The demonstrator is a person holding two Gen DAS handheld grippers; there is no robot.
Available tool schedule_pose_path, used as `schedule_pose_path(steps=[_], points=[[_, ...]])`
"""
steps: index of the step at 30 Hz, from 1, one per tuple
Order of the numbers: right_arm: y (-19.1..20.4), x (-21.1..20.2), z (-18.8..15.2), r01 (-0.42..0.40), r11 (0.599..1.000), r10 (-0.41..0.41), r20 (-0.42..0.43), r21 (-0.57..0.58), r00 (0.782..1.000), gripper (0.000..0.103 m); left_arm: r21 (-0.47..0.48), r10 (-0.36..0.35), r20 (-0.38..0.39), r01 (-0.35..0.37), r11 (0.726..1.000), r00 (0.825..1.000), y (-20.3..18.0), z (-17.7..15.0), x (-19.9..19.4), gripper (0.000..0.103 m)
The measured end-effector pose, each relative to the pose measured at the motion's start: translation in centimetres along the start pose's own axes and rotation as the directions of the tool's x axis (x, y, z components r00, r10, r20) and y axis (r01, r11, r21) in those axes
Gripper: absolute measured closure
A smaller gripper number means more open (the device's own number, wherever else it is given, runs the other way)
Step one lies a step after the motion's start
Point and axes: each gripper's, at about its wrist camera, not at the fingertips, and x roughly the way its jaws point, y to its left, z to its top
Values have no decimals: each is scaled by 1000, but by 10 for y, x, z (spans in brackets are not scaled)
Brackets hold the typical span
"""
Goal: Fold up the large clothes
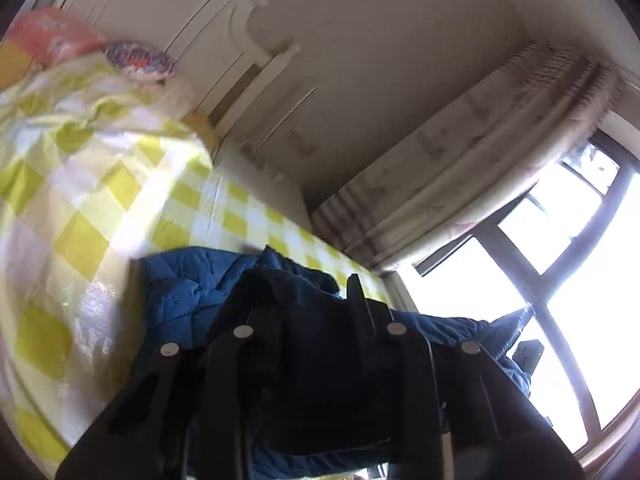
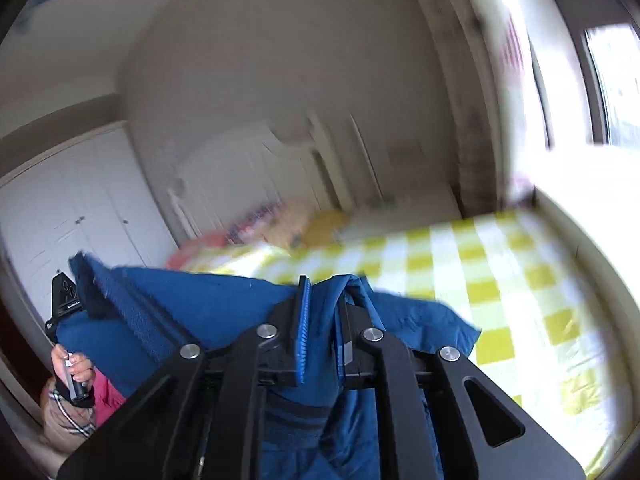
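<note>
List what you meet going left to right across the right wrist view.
Person's hand holding the left gripper → white wardrobe → blue garment clamped in the right gripper → yellow checked bedsheet → curtain → window.

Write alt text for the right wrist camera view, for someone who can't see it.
The right gripper is clamped on a fold of a blue quilted garment, held above a bed with a yellow and white checked sheet. At far left, the person's hand holds the left gripper on the same garment. Behind are a white headboard, a wardrobe and a bright window.
</note>
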Motion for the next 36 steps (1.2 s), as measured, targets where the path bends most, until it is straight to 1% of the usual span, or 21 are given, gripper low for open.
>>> schedule_pose_path(steps=[1, 3, 5, 7, 9, 11, 14, 15, 17, 19, 21, 22, 23, 24, 25, 26, 27, 28, 30, 32, 36], points=[[-25, 23, -1, 6, 994, 0, -53, 108, 999, 80, -52, 20, -31, -21, 998, 999, 14, 5, 19, 69], [-59, 41, -10, 14, 973, 0, -61, 230, 998, 56, -172, 64, -87, -78, 982, 994, 53, 11, 52, 49], [-82, 39, -27, -48, 956, 54, -14, 290, 998, 7, -236, 108, -25, -111, 965, 994, 85, 10, 56, 43], [-95, 30, -40, -57, 945, 57, 12, 322, 998, 4, -266, 134, 7, -127, 956, 991, 109, 11, 50, 36], [-108, 27, -41, -2, 956, 5, -9, 294, 1000, 4, -242, 204, 14, -194, 951, 979, 119, 12, 44, 29], [-106, 29, -37, 81, 973, -71, -53, 215, 996, 4, -148, 241, -23, -241, 959, 970, 113, 14, 49, 28], [-79, 49, -25, 138, 990, -136, -109, 10, 985, 4, 2, 236, -116, -237, 971, 965, 89, 16, 78, 17], [-69, 60, -20, 156, 986, -162, -131, -52, 978, 4, 65, 256, -133, -249, 966, 957, 78, 17, 92, 12], [-56, 87, -10, 185, 972, -208, -172, -144, 963, 4, 152, 314, -133, -294, 944, 940, 60, 20, 109, 10], [-54, 118, -3, 202, 961, -242, -221, -189, 945, 4, 237, 376, -160, -334, 912, 913, 53, 26, 140, 10], [-61, 142, -1, 221, 954, -269, -257, -202, 928, 4, 259, 388, -205, -332, 907, 899, 55, 28, 157, 10], [-67, 153, -3, 229, 952, -279, -273, -201, 921, 7, 263, 391, -236, -329, 907, 890, 59, 27, 170, 12], [-72, 158, -5, 228, 954, -277, -285, -194, 917, 23, 269, 400, -251, -334, 904, 882, 62, 25, 178, 21], [-78, 163, -8, 223, 958, -267, -290, -178, 919, 38, 286, 425, -253, -353, 891, 869, 65, 22, 187, 45], [-79, 162, -12, 211, 964, -249, -269, -163, 930, 63, 311, 478, -223, -403, 861, 850, 68, 17, 192, 63], [-75, 154, -16, 213, 960, -249, -210, -180, 945, 74, 315, 489, -186, -420, 851, 852, 70, 14, 185, 83], [-65, 143, -19, 225, 951, -261, -157, -214, 953, 80, 307, 439, -126, -386, 870, 890, 67, 9, 174, 95], [-57, 133, -23, 233, 943, -265, -114, -236, 957, 85, 321, 411, -73, -368, 872, 909, 62, 5, 164, 97], [-34, 105, -26, 225, 935, -245, -41, -274, 969, 88, 368, 401, 10, -376, 850, 916, 39, -3, 139, 99], [-11, 83, -24, 229, 916, -238, 13, -330, 971, 89, 393, 367, 58, -359, 846, 928, 19, -6, 119, 99], [22, 41, 8, 221, 925, -195, 114, -310, 974, 91, 395, 275, 143, -310, 865, 951, -27, 10, 81, 99]])
